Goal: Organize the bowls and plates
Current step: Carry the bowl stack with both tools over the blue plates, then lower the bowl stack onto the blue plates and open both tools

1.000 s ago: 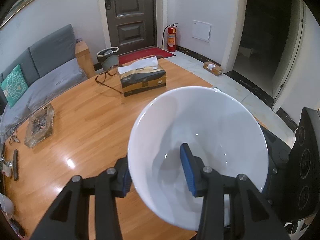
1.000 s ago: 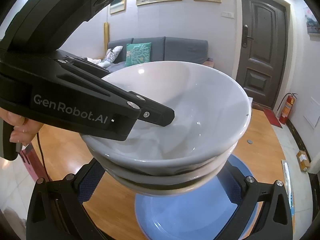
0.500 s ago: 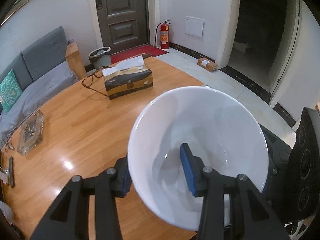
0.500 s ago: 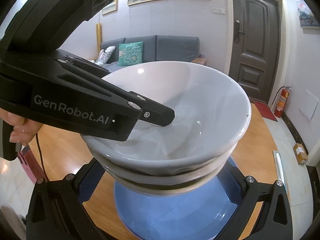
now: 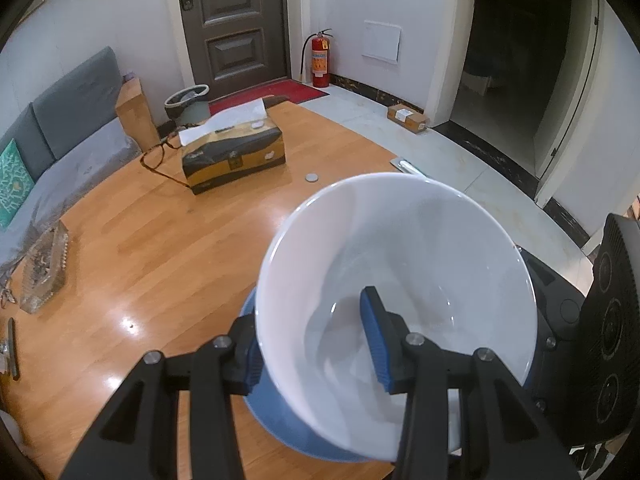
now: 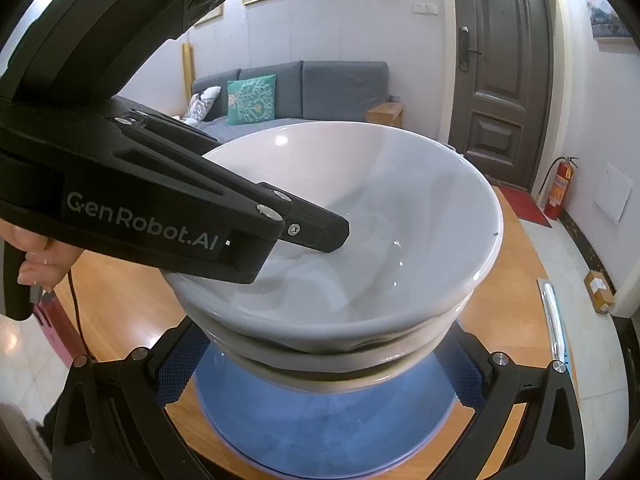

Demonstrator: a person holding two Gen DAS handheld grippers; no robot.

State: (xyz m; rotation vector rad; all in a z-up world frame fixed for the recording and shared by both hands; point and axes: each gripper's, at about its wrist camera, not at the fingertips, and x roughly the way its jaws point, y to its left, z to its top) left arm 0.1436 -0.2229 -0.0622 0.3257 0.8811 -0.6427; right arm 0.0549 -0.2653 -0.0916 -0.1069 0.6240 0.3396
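Bowls (image 6: 360, 264) now over blue plate (image 6: 320, 432), lower than second ago; desk (image 5: 160, 260) slid beneath. Left gripper (image 5: 316, 340) jaws pinch top bowl's rim; right gripper (image 6: 320, 376) jaws wide, flanking lower bowl, contact unclear. Set-down near.

Blue plate (image 6: 320, 432) mostly behind bowls (image 6: 344, 264)

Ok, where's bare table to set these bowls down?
Open wood lies between the tissue box, the glass ashtray and the blue plate. Crowded near the stacked bowls, where the left gripper and right gripper meet.
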